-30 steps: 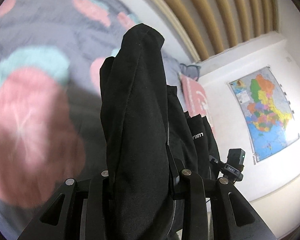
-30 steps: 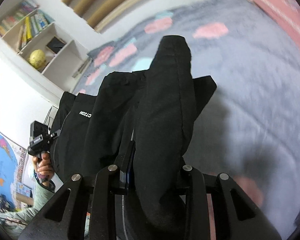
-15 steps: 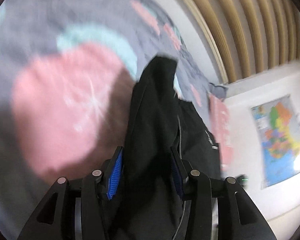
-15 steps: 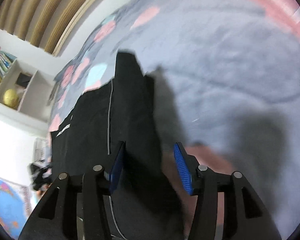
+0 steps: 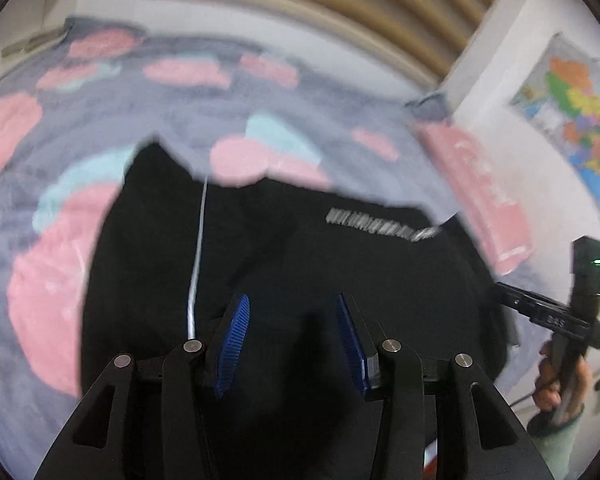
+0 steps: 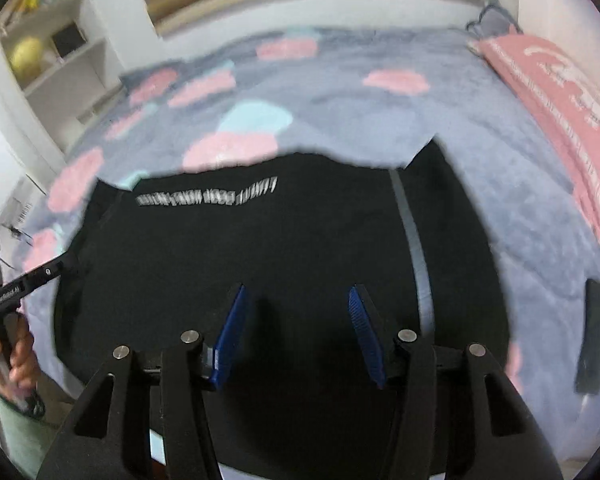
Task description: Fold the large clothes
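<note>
Black garment (image 5: 300, 264) flat | chest lettering (image 6: 206, 197) blurred, unreadable | both grippers open

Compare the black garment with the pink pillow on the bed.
The black garment lies spread flat in front of the open grippers; the pink pillow lies along the bed's right edge. The garment is wide, dark, with a white line of print; the pillow is long, narrow, with white lettering. Both rest on the grey patterned blanket.

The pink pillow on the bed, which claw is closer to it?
Right. The pink pillow lies just off the right claw's right side. The left claw is on the far side, with the black garment spread between.
</note>
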`<state>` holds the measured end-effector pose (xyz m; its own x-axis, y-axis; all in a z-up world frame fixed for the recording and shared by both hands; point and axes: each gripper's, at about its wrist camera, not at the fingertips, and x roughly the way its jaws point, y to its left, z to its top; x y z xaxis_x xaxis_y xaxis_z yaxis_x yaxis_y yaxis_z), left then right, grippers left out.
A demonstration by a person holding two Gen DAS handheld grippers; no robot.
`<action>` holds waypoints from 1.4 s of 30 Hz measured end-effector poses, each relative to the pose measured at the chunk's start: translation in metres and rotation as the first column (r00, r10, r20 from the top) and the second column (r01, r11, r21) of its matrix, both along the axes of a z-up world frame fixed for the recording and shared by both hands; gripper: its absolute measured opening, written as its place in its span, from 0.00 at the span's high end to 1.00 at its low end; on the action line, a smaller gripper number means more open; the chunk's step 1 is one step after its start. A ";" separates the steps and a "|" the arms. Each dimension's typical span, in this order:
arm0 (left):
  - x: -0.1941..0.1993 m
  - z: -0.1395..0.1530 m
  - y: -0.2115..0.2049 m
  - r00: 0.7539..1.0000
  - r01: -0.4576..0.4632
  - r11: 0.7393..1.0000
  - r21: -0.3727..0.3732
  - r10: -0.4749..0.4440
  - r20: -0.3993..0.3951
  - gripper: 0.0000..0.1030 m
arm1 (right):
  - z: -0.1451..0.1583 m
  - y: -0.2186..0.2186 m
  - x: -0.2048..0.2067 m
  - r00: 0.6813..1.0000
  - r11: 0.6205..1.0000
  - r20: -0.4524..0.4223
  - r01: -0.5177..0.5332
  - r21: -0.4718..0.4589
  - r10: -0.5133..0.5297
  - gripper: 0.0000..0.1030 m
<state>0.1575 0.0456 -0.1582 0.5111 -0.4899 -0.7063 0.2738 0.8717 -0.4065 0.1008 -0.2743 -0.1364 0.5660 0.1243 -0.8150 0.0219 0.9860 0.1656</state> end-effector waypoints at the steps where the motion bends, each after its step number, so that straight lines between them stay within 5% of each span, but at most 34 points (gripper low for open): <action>1: 0.004 -0.014 -0.007 0.998 -0.001 0.999 0.046 0.003 -0.055 0.55 | -0.015 -0.002 0.002 0.999 1.000 -0.039 0.011 0.006 -0.011 0.45; 3: 0.010 -0.024 -0.016 0.996 -0.001 0.996 0.088 0.009 -0.087 0.55 | -0.044 -0.001 0.014 0.989 0.998 -0.139 0.052 0.035 -0.046 0.45; 6: 0.006 -0.022 -0.016 0.997 -0.040 0.991 0.125 0.048 -0.060 0.55 | -0.049 -0.007 0.014 0.987 0.996 -0.148 0.074 0.045 -0.066 0.45; 11: -0.023 -0.007 -0.026 0.993 -0.114 0.967 0.229 0.106 0.046 0.50 | -0.031 -0.001 -0.008 0.992 0.996 -0.094 0.078 -0.038 -0.081 0.45; 14: -0.047 0.014 -0.026 0.985 -0.153 0.954 0.259 0.126 0.117 0.48 | -0.002 0.006 -0.038 0.998 0.992 0.016 0.069 -0.102 -0.068 0.45; 20: -0.082 0.074 -0.023 0.946 -0.245 0.939 0.243 0.176 0.273 0.36 | 0.057 0.016 -0.078 0.983 0.988 0.171 0.093 -0.122 -0.072 0.39; 29: -0.123 0.148 -0.032 0.906 -0.238 0.947 0.216 0.136 0.402 0.29 | 0.112 0.068 -0.101 0.953 0.987 0.301 0.091 -0.136 -0.047 0.30; 34: -0.139 0.161 -0.031 0.883 -0.252 0.954 0.162 0.158 0.442 0.23 | 0.119 0.085 -0.110 0.949 0.984 0.314 0.065 -0.166 -0.010 0.30; 42: -0.135 0.148 -0.033 0.896 -0.258 0.954 0.153 0.177 0.408 0.23 | 0.104 0.084 -0.100 0.962 0.984 0.273 0.069 -0.167 -0.021 0.30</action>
